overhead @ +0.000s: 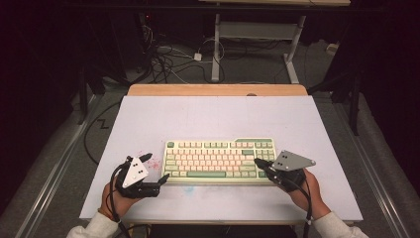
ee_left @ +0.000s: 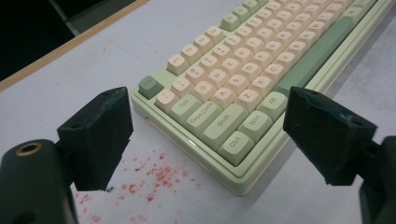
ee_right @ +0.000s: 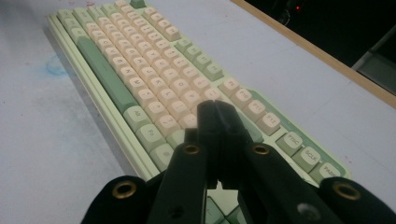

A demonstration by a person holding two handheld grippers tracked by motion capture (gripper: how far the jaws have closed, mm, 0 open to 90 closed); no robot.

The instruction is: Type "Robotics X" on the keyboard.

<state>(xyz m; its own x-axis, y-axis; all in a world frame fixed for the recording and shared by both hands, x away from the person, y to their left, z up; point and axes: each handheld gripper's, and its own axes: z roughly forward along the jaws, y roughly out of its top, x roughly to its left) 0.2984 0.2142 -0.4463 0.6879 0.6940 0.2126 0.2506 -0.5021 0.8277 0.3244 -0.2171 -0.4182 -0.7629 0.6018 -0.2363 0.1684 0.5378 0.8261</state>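
A green and cream keyboard (overhead: 220,158) lies across the middle of the white table top. My left gripper (overhead: 156,167) rests at the keyboard's near left corner, jaws wide open, nothing between them; the left gripper view shows the corner with the Ctrl key (ee_left: 236,145) between and beyond its pads (ee_left: 99,135). My right gripper (overhead: 258,163) hovers over the keyboard's right end with its jaws pressed together and empty. In the right gripper view its closed fingertips (ee_right: 216,122) sit above the cream keys of the keyboard (ee_right: 140,70).
Red paint specks (ee_left: 154,179) stain the table beside the keyboard's left corner, and a faint blue mark (ee_right: 56,67) lies in front of it. The table's wooden far edge (overhead: 218,89) borders a floor with cables and a desk frame (overhead: 257,34).
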